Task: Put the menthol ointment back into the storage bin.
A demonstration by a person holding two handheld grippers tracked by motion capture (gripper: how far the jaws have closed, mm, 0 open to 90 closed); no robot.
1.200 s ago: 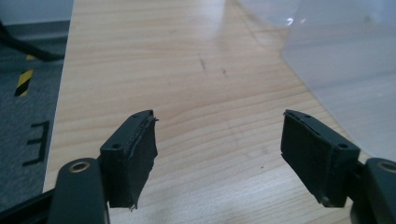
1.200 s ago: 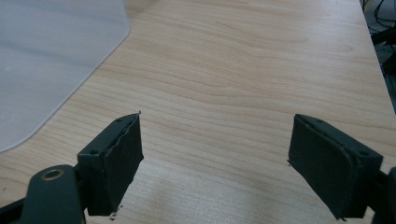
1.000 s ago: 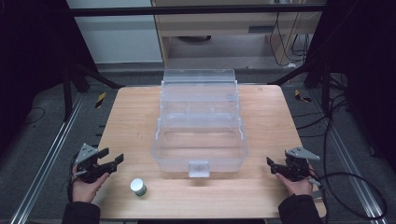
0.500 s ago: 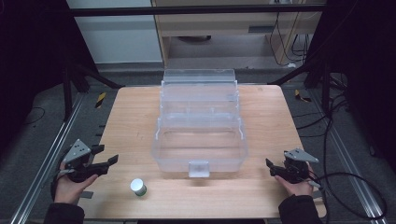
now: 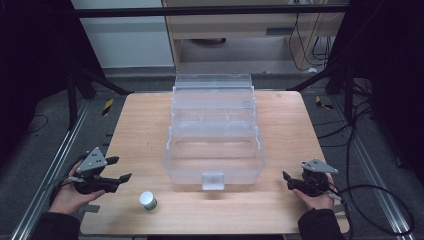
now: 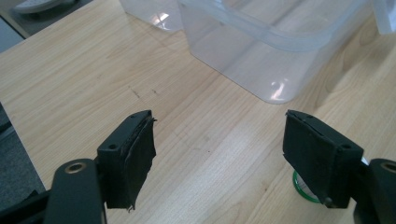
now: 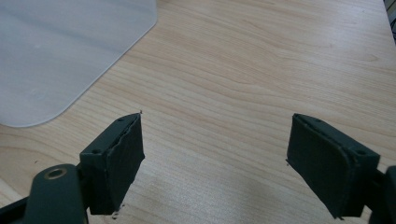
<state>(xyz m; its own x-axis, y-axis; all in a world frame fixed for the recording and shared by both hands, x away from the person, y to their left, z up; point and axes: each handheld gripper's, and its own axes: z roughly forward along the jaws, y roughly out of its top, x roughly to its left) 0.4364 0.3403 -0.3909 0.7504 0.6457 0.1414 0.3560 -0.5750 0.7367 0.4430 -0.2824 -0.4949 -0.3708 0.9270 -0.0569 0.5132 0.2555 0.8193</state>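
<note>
A clear plastic tiered box (image 5: 214,145) stands open in the middle of the wooden table (image 5: 140,125). A small green jar with a white cap (image 5: 147,200) stands near the front left, right of my left gripper (image 5: 121,168). That gripper hovers at the table's left edge; its jaws have just been opening and nothing is between them. In the left gripper view the open gripper (image 6: 217,140) faces the box corner (image 6: 261,51), and the jar (image 6: 303,189) peeks from behind the right-hand jaw. My right gripper (image 5: 287,181) rests open at the front right, empty (image 7: 217,140), beside the box (image 7: 56,51).
Bare wood lies between each gripper and the box. Dark frame posts (image 5: 75,90) and metal rails (image 5: 45,175) flank the table, and cables (image 5: 370,195) trail on the floor at the right. A cabinet (image 5: 240,30) stands behind the table.
My left gripper has lifted a little off the table's left edge and its jaws stand wider apart. The right gripper, the jar and the box have not moved.
</note>
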